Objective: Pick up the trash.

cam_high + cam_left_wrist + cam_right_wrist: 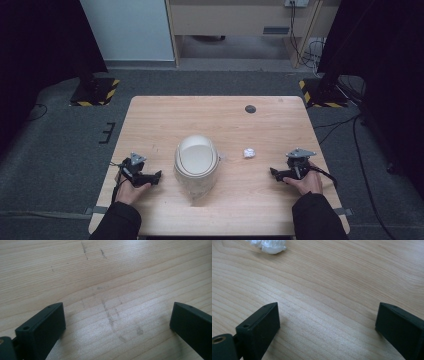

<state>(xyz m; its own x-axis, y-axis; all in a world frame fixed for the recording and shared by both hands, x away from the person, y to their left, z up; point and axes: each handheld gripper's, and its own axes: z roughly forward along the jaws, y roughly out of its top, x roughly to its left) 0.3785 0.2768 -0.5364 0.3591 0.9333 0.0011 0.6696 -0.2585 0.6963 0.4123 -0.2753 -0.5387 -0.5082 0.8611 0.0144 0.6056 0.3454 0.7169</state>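
A cream lidded bin (196,161) stands at the middle of the wooden table (215,115). A crumpled white paper ball (248,152) lies to its right, and its edge shows at the top left of the right gripper view (268,245). My left gripper (156,177) rests low at the bin's left, pointing toward it; its jaws stand wide apart over bare wood (117,320). My right gripper (274,173) sits at the right, below the paper ball, jaws wide apart (328,322) with nothing between them.
A small dark round hole (250,108) marks the table's far right part. Black stands with yellow-striped bases (95,90) flank the far corners on grey floor. Cables (350,125) run along the right side.
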